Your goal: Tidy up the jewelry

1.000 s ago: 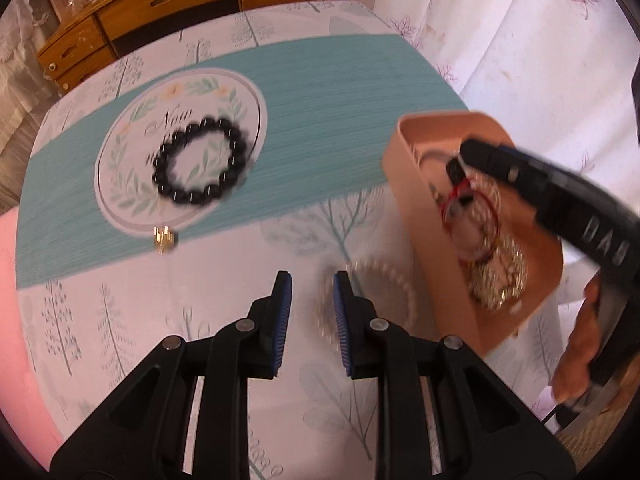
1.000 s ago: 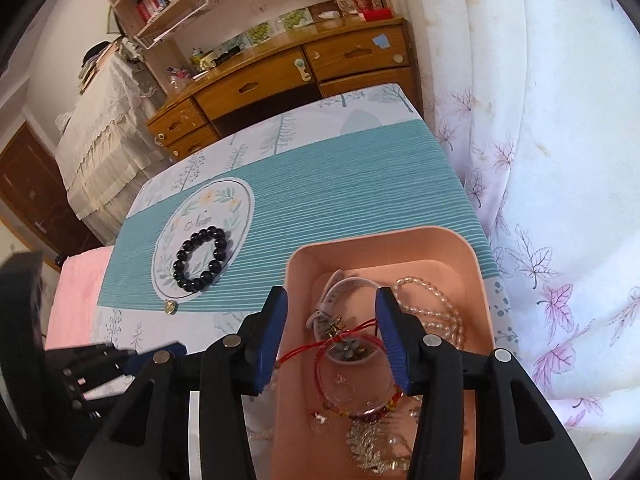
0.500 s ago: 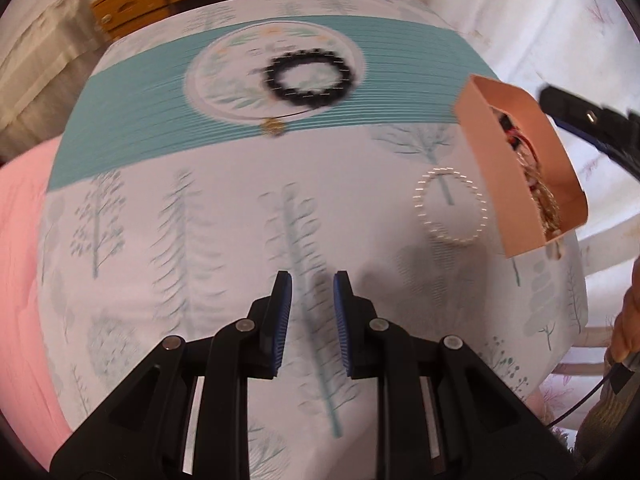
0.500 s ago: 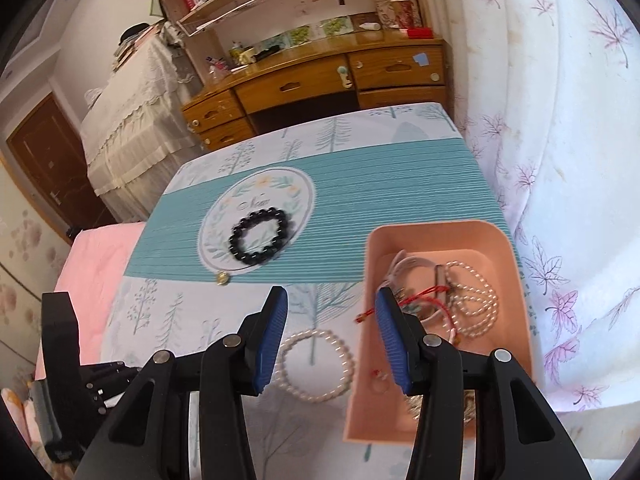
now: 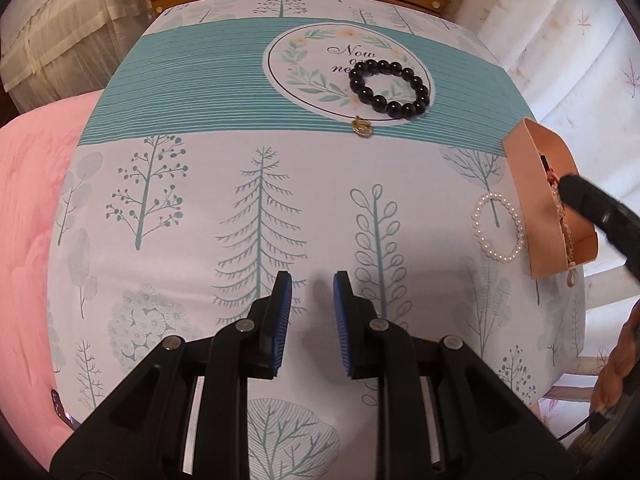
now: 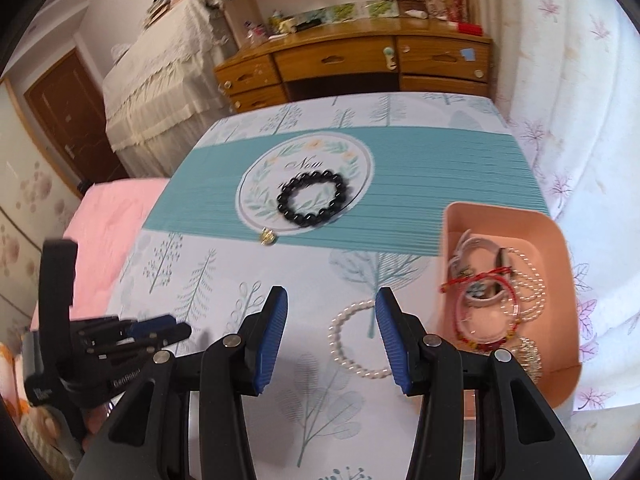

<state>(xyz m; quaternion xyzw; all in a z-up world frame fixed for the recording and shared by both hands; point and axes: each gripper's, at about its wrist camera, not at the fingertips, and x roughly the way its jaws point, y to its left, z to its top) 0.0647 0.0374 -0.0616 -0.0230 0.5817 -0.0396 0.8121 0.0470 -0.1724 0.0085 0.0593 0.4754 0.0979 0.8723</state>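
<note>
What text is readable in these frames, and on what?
"Now", above partly covered script reading "o..." and "ne...": round wreath emblem on the tablecloth; black bead bracelet hides the rest.
"GenRobot": left gripper body, right wrist view; blurred, uncertain.
Small label lower on that body: too blurred to read.
Shelf items behind: too small to read.

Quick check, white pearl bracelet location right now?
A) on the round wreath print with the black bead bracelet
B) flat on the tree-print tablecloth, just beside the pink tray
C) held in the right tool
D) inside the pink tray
B: the white pearl bracelet lies flat on the tree-print tablecloth, outside the wall of the pink tray; the right tool stands open above it, holding nothing.
</note>
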